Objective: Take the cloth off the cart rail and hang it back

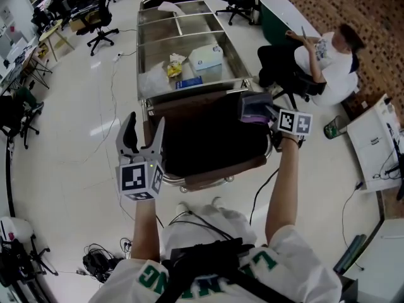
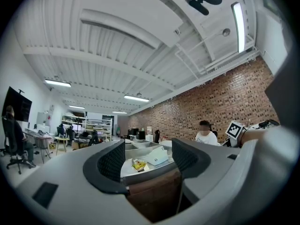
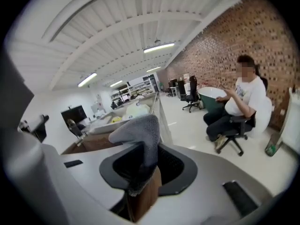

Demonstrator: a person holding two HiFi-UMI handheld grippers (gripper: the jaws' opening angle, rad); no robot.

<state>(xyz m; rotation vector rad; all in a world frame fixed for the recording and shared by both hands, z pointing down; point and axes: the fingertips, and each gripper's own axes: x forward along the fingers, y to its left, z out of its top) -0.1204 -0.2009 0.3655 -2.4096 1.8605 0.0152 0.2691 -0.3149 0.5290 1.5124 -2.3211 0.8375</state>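
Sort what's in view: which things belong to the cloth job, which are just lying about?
In the job: cloth, cart rail, right gripper (jaws shut on cloth), left gripper (jaws open).
Lying about: white box, yellow packet, blue pack, plastic bag.

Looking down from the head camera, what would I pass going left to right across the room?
Black office chair → left tool → yellow packet → white box → right tool, pinching the cloth → seated person.
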